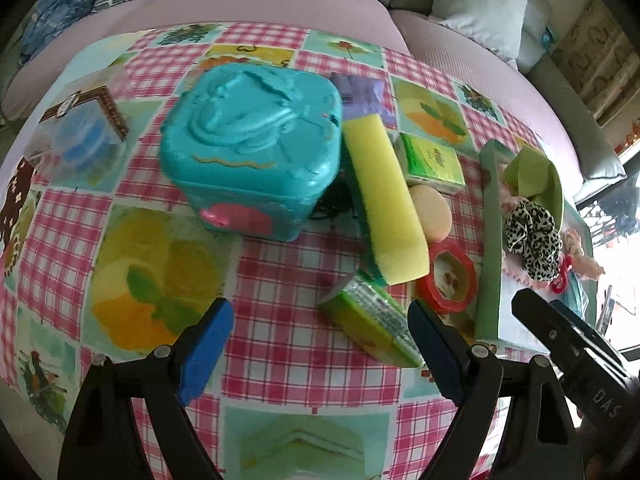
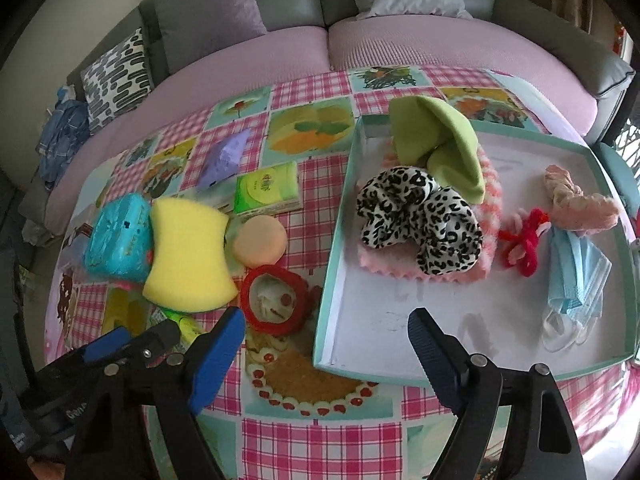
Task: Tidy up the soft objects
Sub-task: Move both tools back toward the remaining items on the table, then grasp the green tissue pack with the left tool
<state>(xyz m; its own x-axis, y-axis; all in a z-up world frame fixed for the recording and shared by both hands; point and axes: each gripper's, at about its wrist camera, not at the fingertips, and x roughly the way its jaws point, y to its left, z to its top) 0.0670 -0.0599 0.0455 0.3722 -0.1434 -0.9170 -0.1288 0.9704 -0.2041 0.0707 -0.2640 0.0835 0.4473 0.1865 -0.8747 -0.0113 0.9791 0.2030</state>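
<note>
A yellow sponge leans against a teal plastic box on the checked tablecloth. A peach puff and a red ring lie beside it. A shallow teal tray holds a leopard scrunchie, green cloth, pink knit pad, red yarn bow, pink scrunchie and blue face mask. My left gripper is open and empty, just short of a green-and-silver scrub pad. My right gripper is open and empty over the tray's near-left corner.
Green tissue packs and a purple packet lie behind the sponge. A clear container stands at the far left. A pink-covered sofa with cushions runs behind the table. The left gripper's fingers show at the right view's lower left.
</note>
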